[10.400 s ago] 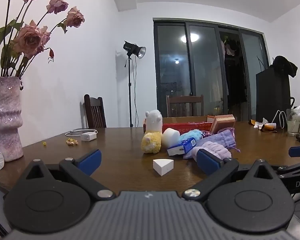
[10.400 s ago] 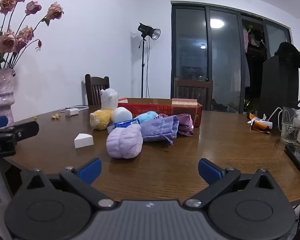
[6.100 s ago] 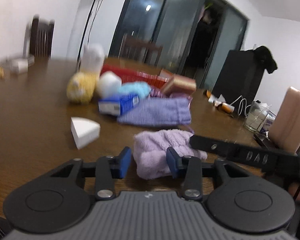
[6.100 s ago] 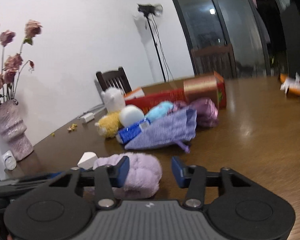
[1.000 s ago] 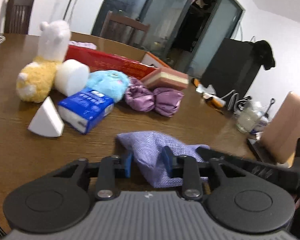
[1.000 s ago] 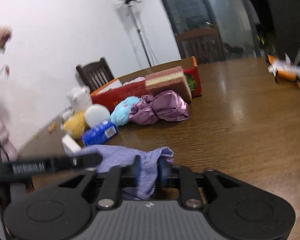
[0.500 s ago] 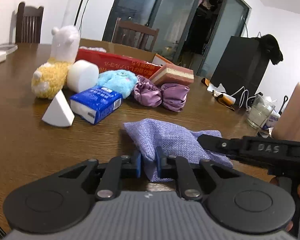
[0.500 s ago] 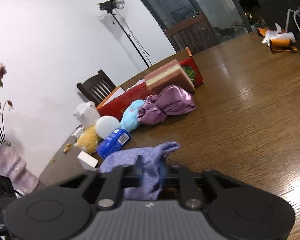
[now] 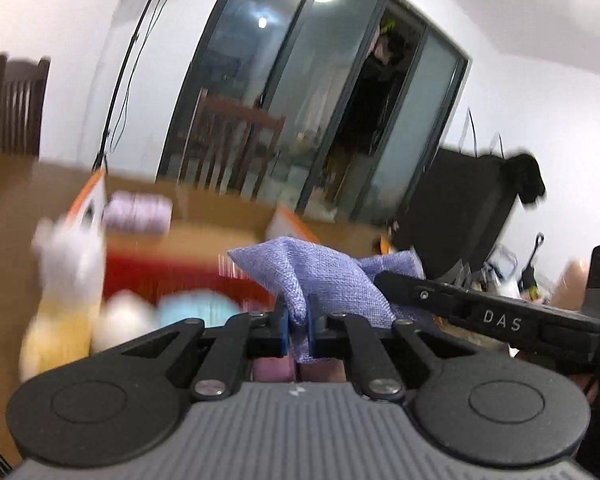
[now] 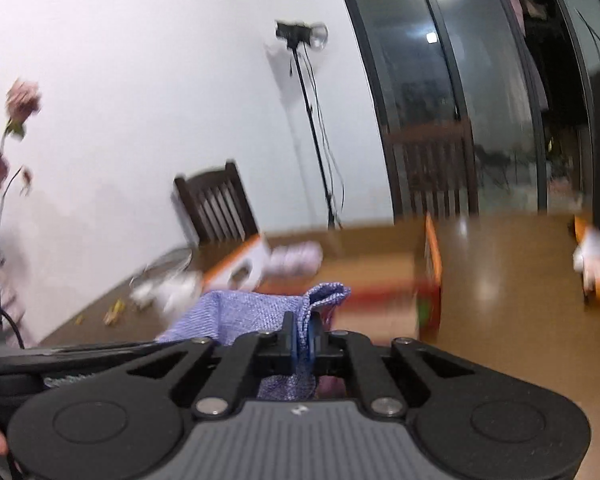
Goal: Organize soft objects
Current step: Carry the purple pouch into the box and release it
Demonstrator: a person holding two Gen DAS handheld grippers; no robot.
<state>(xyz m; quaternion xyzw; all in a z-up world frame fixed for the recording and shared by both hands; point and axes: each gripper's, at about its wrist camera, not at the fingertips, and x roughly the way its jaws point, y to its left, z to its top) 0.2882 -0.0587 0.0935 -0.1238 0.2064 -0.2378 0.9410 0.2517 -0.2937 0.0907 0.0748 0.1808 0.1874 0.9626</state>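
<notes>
Blurred behind everything, the brown desk (image 10: 500, 264) is carrying an open cardboard box (image 10: 372, 268). Left tool (image 9: 298, 320) and right tool (image 10: 303, 338) are each pinching an end of the purple woven pouch (image 9: 320, 276), holding it lifted clear of the desk, before the box. A lilac fluffy item (image 10: 296, 260) is lying inside the box.

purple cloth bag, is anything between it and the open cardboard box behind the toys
Nothing visible blocks it. Both grippers, left gripper and right gripper, hold the purple cloth bag above the blurred toys, and the cardboard box lies open beyond.
</notes>
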